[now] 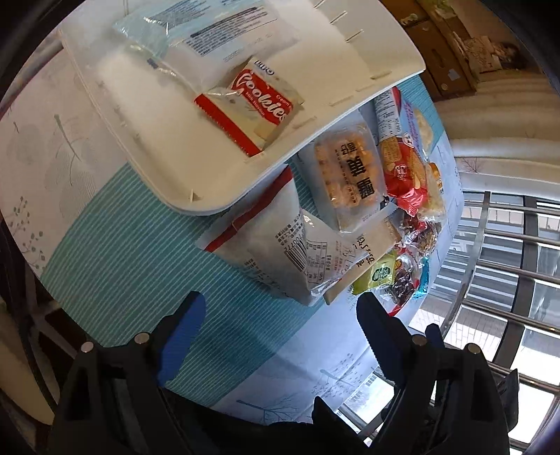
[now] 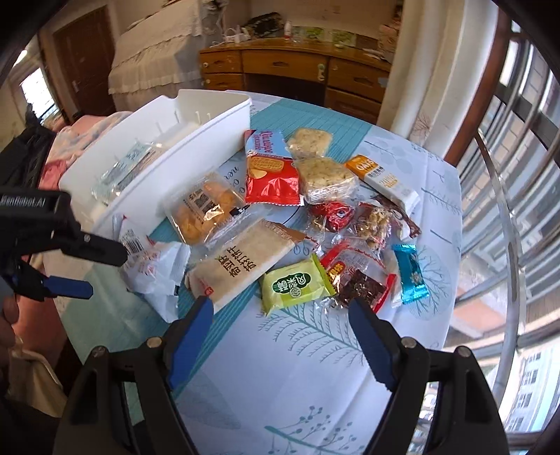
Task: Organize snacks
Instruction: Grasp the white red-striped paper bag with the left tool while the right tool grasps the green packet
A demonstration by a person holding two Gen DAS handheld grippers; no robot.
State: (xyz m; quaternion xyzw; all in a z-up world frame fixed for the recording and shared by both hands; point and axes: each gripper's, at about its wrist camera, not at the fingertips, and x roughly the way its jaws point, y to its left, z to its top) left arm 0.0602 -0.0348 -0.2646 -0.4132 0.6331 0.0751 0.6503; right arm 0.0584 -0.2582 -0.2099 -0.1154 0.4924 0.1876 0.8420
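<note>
Blue-padded, my left gripper [image 1: 280,308] and right gripper [image 2: 280,311] both gape wide, holding nothing above the snack packets [image 2: 297,224] beside the white bin [image 2: 210,119].

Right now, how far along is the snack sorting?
Barely started. Done: the white plastic bin holds a red-and-white Cookies packet and a pale blue wrapped pack. In hand: nothing; left gripper and right gripper are open above the tablecloth. Left: about a dozen packets, including the green square packet and shiny blue candy.
</note>
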